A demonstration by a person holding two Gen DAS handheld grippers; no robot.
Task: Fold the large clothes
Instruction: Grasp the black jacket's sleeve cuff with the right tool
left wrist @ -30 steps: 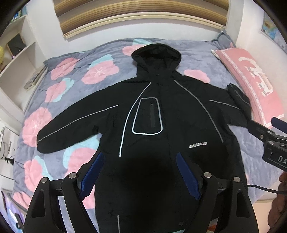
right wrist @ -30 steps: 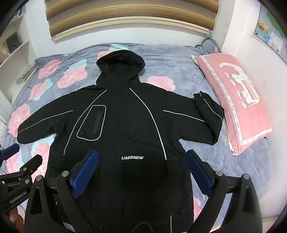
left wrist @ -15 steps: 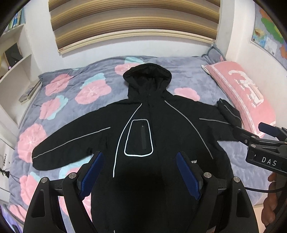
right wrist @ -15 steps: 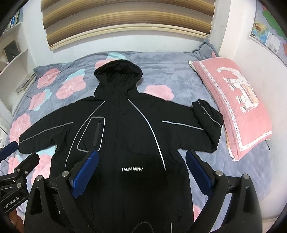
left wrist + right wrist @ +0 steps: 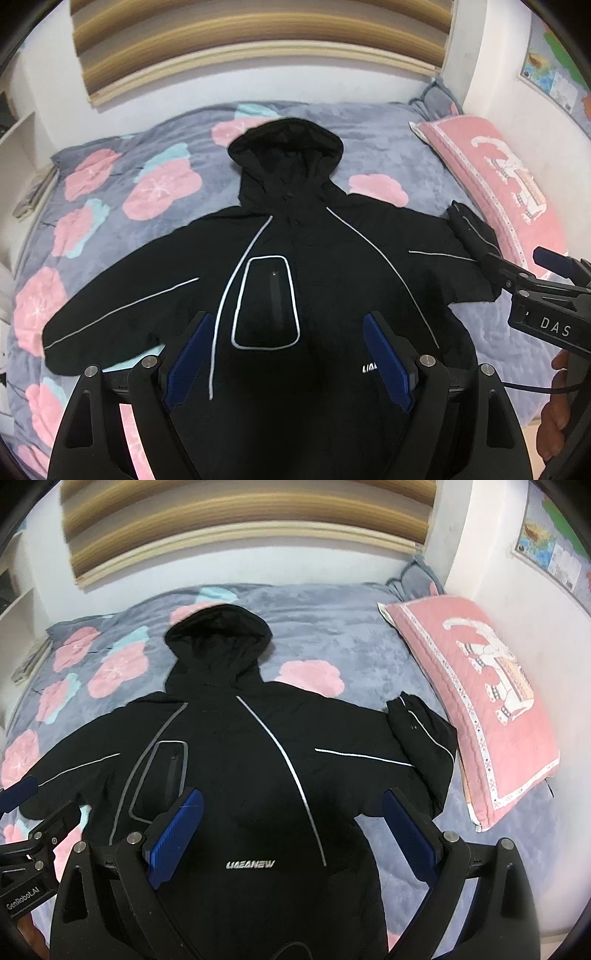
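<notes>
Right now you hold both grippers above the near end of a black hooded jacket (image 5: 317,266), which lies face up and spread flat on the bed (image 5: 369,147) with its grey cover of pink flowers. Take the jacket as your landmark: its hood (image 5: 218,646) points away from you toward the wall and the striped blind (image 5: 258,44), and its hem runs toward you under the gripper frames. Your left gripper (image 5: 288,354) hangs over the jacket's lower front, jaws spread wide with nothing between the blue pads (image 5: 188,362), and the outlined chest pocket (image 5: 264,302) shows in the gap between them. Your right gripper (image 5: 291,834) hangs over the lower front too, on the side with the white lettering (image 5: 250,864), its jaws equally wide and empty. One sleeve (image 5: 122,306) lies stretched straight out from the body across the flowers. The other sleeve (image 5: 421,734) is doubled back at the cuff, and that folded end lies just beside the pink pillow (image 5: 480,701) at the jacket's far side. Neither gripper touches the cloth as far as the views show. From the left wrist view, your right gripper's body comes in at the edge beside the folded sleeve, with part of your hand (image 5: 554,417) below it.
</notes>
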